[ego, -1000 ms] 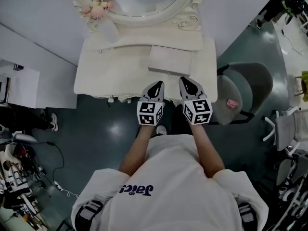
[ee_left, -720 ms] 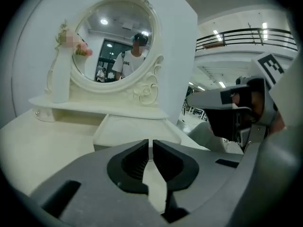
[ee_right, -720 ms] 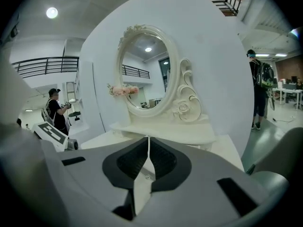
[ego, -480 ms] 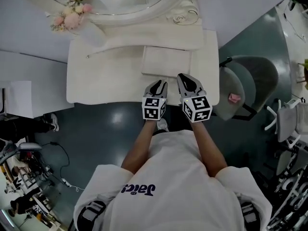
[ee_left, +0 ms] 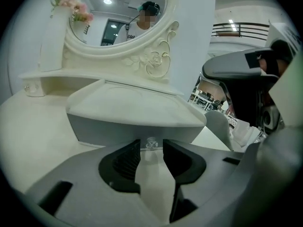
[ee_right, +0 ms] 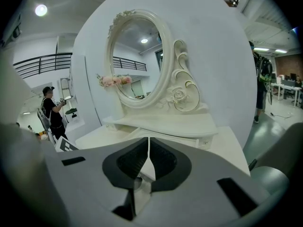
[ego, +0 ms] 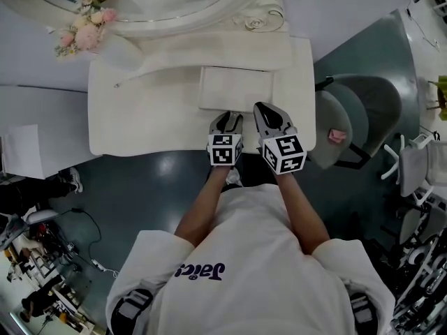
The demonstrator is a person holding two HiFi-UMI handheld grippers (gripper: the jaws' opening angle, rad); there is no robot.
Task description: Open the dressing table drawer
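Drawer (ee_left: 109, 129) looks light and rigid. Take its small glossy knob (ee_left: 151, 142), likely slippery. Left hand-held gripper (ee_left: 151, 149) jaws are opening with the knob between the tips, ungripped. Right hand-held gripper (ee_right: 148, 148) is closed and empty.

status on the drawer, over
Left tongs opening, knob lined up between them, not gripped. Right tongs shut, empty. Drawer closed. Nothing in the way.

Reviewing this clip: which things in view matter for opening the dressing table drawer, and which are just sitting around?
For the job:
- drawer
- its knob
- left gripper, jaws opening, knob showing in the gap, not gripped
- dressing table

Just there:
- mirror
- flowers
- chair
- right gripper, shut, empty
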